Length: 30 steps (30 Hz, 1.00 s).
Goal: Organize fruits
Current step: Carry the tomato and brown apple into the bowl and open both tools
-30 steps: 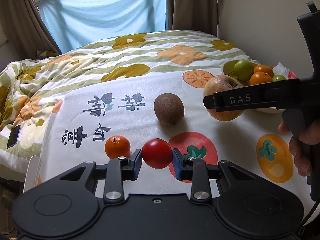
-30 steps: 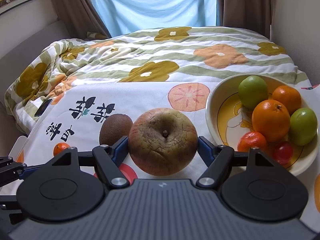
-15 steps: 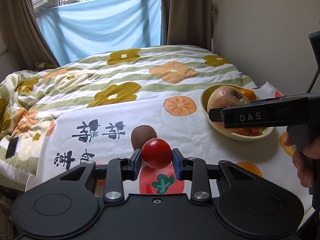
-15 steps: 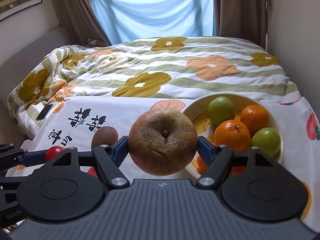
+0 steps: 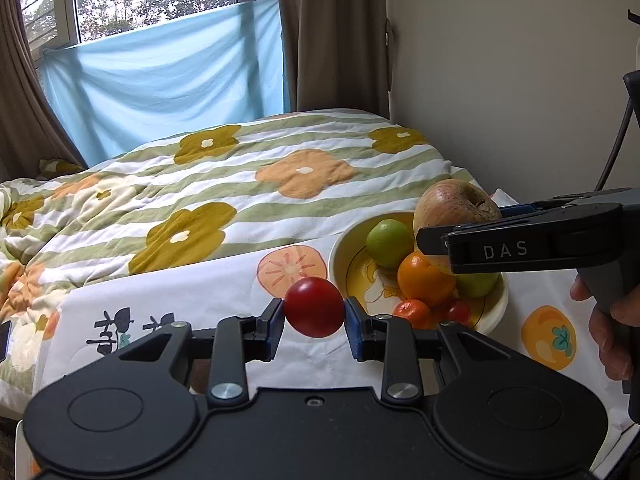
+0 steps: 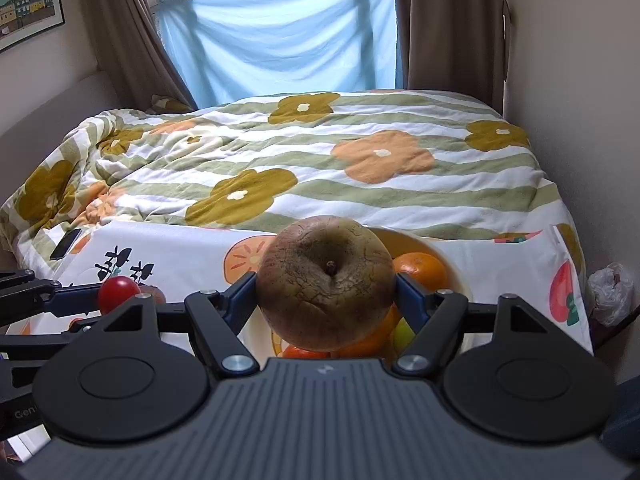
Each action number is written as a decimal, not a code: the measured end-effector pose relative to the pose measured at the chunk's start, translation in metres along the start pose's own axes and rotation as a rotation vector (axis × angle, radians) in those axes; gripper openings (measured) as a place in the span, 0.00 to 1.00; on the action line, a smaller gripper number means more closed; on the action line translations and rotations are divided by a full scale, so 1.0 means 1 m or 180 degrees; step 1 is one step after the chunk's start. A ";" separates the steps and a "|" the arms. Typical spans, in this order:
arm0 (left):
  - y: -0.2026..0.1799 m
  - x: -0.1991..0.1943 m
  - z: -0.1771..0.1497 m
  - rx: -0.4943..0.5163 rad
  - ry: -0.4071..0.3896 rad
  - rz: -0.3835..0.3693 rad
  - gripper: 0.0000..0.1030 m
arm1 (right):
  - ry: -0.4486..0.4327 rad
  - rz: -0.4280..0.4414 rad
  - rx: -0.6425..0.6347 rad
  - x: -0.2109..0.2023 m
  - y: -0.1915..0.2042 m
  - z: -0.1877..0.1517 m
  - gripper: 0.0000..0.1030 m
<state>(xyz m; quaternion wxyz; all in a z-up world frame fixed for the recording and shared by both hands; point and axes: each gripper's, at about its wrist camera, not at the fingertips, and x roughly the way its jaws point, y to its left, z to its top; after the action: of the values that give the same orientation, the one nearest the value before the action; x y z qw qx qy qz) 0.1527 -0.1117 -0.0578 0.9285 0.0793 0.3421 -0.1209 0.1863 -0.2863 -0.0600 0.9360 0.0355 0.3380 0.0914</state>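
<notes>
My left gripper (image 5: 314, 316) is shut on a small red tomato (image 5: 314, 307) and holds it in the air left of the bowl. My right gripper (image 6: 326, 292) is shut on a large brownish apple (image 6: 325, 282) and holds it above the yellow bowl (image 5: 340, 252). The apple also shows in the left wrist view (image 5: 448, 204). The bowl holds a green fruit (image 5: 389, 238), an orange (image 5: 424, 280), a small mandarin (image 5: 412, 312) and other fruit. In the right wrist view the bowl (image 6: 404, 240) is mostly hidden behind the apple, and the tomato (image 6: 118, 288) shows at left.
The bowl stands on a white cloth printed with persimmons (image 5: 288, 270), laid over a flowered quilt (image 5: 240, 184). A wall (image 5: 500, 80) is close on the right. A phone (image 6: 66, 244) lies at the quilt's left edge. A plastic bag (image 6: 610, 292) sits low right.
Both grippers have risen with their fruit. The right one carried the apple rightward over the bowl. The left one lifted the tomato toward the bowl; the kiwi and mandarin dropped out of its view.
</notes>
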 end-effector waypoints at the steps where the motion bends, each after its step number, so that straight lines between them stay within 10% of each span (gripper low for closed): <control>1: -0.004 0.004 0.002 0.0015 0.0003 -0.0009 0.35 | -0.0002 -0.0009 0.0000 0.002 -0.006 0.001 0.86; 20: -0.048 0.103 0.014 0.0201 0.0427 -0.0071 0.36 | 0.0127 0.0080 -0.0081 0.040 -0.052 0.010 0.86; 22: -0.048 0.103 0.014 0.0204 0.0435 -0.0056 0.45 | 0.0132 0.0099 -0.0095 0.042 -0.050 0.010 0.86; 24: -0.048 0.098 0.013 0.0216 0.0374 -0.0002 0.79 | 0.0135 0.0118 -0.0106 0.044 -0.049 0.011 0.86; 30: -0.038 0.082 0.010 0.0161 0.0314 0.0089 0.83 | 0.0133 0.0199 -0.0133 0.047 -0.039 0.014 0.86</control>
<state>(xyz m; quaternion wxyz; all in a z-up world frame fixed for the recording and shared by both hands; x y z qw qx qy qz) 0.2085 -0.1646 -0.1066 0.9098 0.1134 0.3832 -0.1125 0.2366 -0.3155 -0.0834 0.9260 0.0246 0.3542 0.1283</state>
